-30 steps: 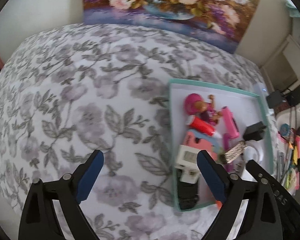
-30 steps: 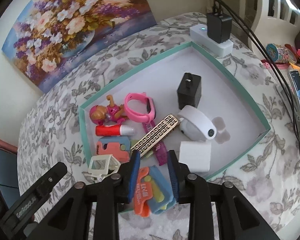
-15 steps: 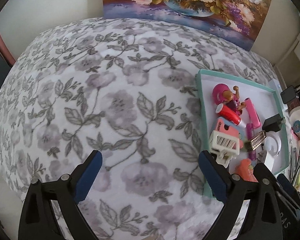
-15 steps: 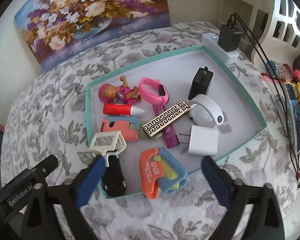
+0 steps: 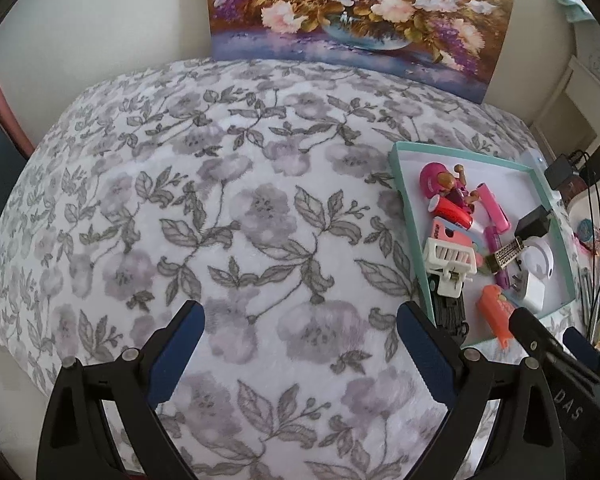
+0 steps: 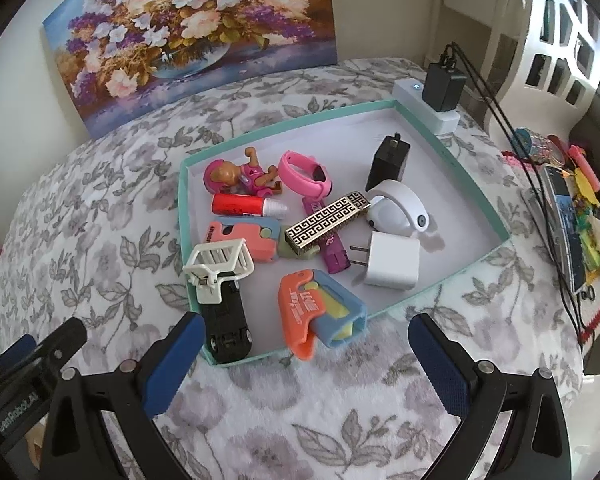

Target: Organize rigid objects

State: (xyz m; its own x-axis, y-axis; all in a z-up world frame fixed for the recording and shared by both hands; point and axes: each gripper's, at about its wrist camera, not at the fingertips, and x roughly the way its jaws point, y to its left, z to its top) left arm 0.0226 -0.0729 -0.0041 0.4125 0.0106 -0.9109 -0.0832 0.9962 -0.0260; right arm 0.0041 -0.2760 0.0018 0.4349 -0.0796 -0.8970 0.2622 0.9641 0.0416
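Released since the earlier frame, the orange-and-blue plastic folding cutter (image 6: 320, 312) now lies inside the shallow teal-rimmed cardboard tray (image 6: 452, 276), at its near edge with the orange tip overhanging the rim; the right gripper (image 6: 300, 356) has drawn back toward the viewer and its jaws stand wide apart with nothing between them. The left gripper (image 5: 300, 344) is likewise spread and empty, hovering over bare grey-floral plush blanket (image 5: 220, 220) to the left of the tray. Judged from the contents, the sorting looks nearly or wholly done: a white plastic cart toy on a black base (image 6: 220, 276), a white cube wall charger (image 6: 392, 264), a gold-patterned rectangular case (image 6: 328, 220), a red tube (image 6: 244, 205), a pink wristband (image 6: 304, 176) and a pink doll figure (image 6: 236, 176) all sit within the rim. No loose item shows on the blanket. Open room is ample on the left and near sides. The right side is crowded by black cables (image 6: 512, 120) and a white power strip (image 6: 424, 108) touching the tray's far corner.
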